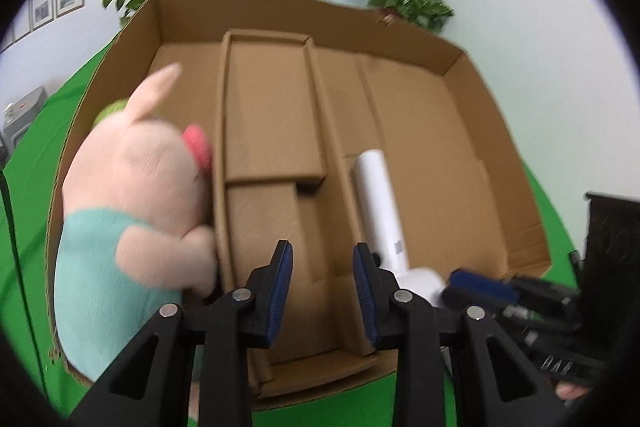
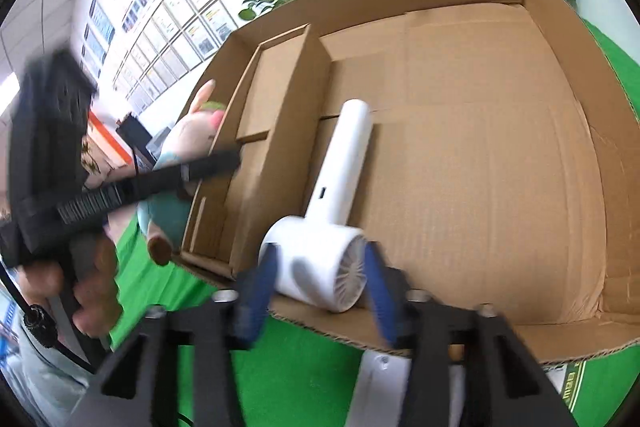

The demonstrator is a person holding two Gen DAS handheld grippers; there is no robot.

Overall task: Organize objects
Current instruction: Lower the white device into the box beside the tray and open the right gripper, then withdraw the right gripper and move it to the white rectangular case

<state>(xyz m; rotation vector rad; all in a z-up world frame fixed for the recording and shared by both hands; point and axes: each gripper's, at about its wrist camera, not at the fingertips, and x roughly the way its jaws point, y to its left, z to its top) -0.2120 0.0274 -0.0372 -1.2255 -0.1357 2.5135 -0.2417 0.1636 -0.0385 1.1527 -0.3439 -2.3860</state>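
Right gripper (image 2: 320, 291): jaws spread wide, positioned either side of the round head of the white handheld fan (image 2: 332, 227), with no contact discernible, so the fan is judged released rather than held. The fan is laid flat on the floor of the cardboard box (image 2: 500, 167), head nearest the right jaws and handle directed away toward the far wall, that long axis running roughly in line with the jaws. Left gripper (image 1: 322, 287): jaws parted and empty, suspended over the cardboard divider insert (image 1: 272, 131), the pig plush toy (image 1: 132, 195) being lodged in the leftmost compartment; the fan is judged nearer the right hand.
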